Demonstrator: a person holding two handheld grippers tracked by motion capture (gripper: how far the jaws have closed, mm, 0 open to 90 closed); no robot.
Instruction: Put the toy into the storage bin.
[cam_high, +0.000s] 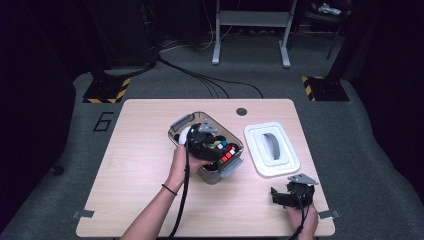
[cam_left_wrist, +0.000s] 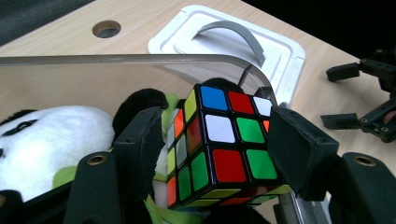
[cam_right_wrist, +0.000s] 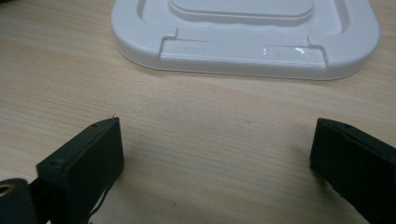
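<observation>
My left gripper (cam_left_wrist: 219, 154) clamps the puzzle cube (cam_left_wrist: 219, 144) inside the clear box (cam_high: 210, 172), beside the plush panda (cam_left_wrist: 51, 140). My right gripper (cam_right_wrist: 215, 163) rests open near the lid (cam_right_wrist: 243, 37). Next, I judge, a steady move clear of the rim.

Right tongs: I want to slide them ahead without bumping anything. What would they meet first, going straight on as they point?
Probably the white lid, lying flat just ahead of the open right tongs; bare table lies between.
</observation>
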